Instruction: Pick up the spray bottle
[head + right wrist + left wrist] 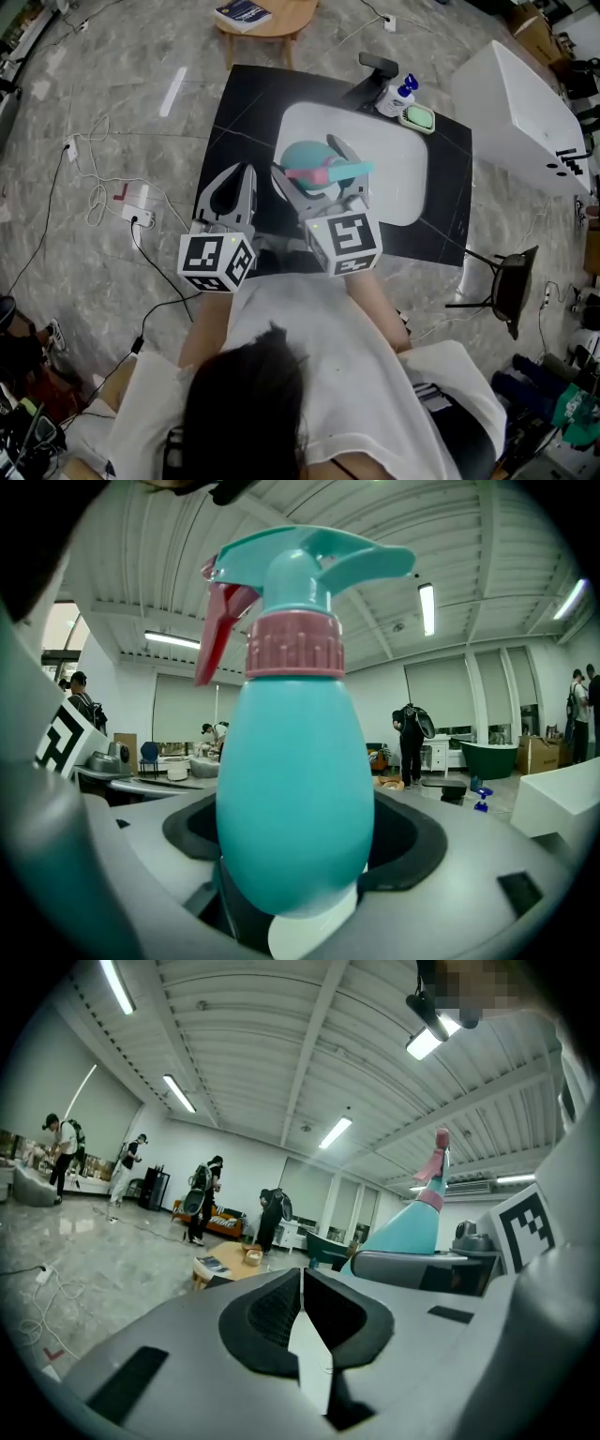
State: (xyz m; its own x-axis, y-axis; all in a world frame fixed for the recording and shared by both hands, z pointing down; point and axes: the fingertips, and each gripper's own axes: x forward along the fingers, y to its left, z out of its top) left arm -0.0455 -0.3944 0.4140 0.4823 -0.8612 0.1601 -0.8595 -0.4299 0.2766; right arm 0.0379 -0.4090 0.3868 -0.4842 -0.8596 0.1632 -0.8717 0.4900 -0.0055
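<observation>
- Left claw [302, 1312]: jaws pressed together with nothing between them. It sits just beside my right claw, level with it. Risk, in my judgement: any sideways drift would nudge the loaded claw and disturb its hold.
- Right claw [314, 169]: closed on the teal spray bottle [292, 780], pads bearing on the swollen lower part of the body, base toward the claw's camera.
- Grip surface: the body is smooth and egg-shaped, narrowing both ways from where the pads sit. I judge that a light squeeze could let it slide, while a harder one could pop it out forward or backward.
- Load balance: the pink collar [294, 644], red trigger [217, 630] and spray head stand well beyond the jaws. A quick turn of my wrist could swing that end and pivot the bottle between the pads.
- Contents: I cannot tell how full it is; sloshing liquid would add to the swing.
- Below: the bottle hangs over the white basin [403, 187] set in the black table [230, 122]. A drop would probably land in the basin and could bounce or roll.
- Far edge: a green soap dish [417, 117] and a small blue-capped bottle [403, 91] stand well apart from the claws; only a long forward sweep would reach them.
</observation>
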